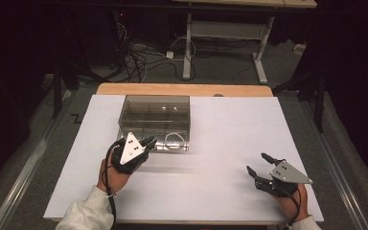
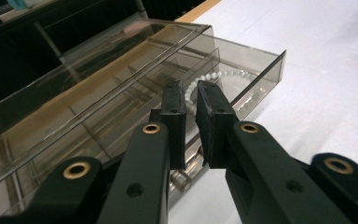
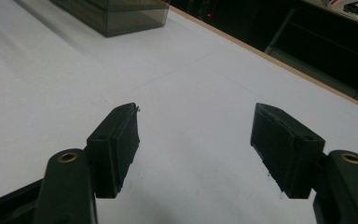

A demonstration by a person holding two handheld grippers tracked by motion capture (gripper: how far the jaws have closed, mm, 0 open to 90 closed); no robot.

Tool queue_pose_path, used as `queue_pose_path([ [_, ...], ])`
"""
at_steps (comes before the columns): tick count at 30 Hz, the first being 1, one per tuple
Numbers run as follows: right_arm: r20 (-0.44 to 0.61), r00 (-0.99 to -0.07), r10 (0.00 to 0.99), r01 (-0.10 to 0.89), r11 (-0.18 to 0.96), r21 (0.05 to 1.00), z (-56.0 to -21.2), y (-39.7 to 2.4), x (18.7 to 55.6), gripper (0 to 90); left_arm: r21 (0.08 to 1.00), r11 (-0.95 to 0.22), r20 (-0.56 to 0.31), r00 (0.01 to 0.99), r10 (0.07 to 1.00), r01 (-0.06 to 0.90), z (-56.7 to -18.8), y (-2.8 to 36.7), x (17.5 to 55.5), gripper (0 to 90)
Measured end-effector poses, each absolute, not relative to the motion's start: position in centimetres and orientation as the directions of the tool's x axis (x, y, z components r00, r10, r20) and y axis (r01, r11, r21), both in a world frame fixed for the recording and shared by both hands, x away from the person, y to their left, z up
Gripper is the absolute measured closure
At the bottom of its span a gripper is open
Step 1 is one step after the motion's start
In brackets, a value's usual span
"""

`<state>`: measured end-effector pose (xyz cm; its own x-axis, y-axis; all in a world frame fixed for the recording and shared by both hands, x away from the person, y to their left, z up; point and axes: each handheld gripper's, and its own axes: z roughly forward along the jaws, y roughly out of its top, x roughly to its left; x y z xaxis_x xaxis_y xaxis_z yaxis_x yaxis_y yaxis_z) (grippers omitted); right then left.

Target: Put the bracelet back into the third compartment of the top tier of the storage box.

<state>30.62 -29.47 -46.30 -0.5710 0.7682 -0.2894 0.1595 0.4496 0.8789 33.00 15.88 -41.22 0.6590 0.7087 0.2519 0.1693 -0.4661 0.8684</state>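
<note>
A clear smoky plastic drawer box point(image 1: 154, 112) stands at the back middle of the white table. Its bottom drawer point(image 2: 261, 77) is pulled out a little, and a white bead string point(image 2: 223, 77) lies inside it. My left gripper point(image 1: 149, 142) hangs over the left part of the drawer front. Its jaws point(image 2: 191, 86) are nearly together, with a thin gap and nothing between the pads. A small metal handle point(image 2: 184, 179) shows just under them. I cannot tell whether they touch it. My right gripper point(image 1: 256, 162) rests open and empty over the table at the front right point(image 3: 196, 109).
The white table sheet point(image 1: 211, 134) has free room between the two hands. A wooden table edge point(image 1: 182, 89) runs behind the box. Beyond it are cables point(image 1: 139, 55) on the floor and another table's legs point(image 1: 188, 43).
</note>
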Motion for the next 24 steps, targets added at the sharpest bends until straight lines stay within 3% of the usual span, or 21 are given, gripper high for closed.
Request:
queue_pose_path([
  [8,-0.291,-0.57,0.769,0.159,0.45,0.879,-46.3,-29.4,30.6,32.5,0.876,-0.458,0.258,0.655,0.71,0.151,-41.9,16.6,32.2,86.0],
  [24,-0.291,-0.57,0.769,0.153,0.447,0.882,-46.1,-29.5,30.5,32.5,0.842,-0.485,0.242,0.637,0.732,0.236,-43.9,18.1,31.1,86.0],
])
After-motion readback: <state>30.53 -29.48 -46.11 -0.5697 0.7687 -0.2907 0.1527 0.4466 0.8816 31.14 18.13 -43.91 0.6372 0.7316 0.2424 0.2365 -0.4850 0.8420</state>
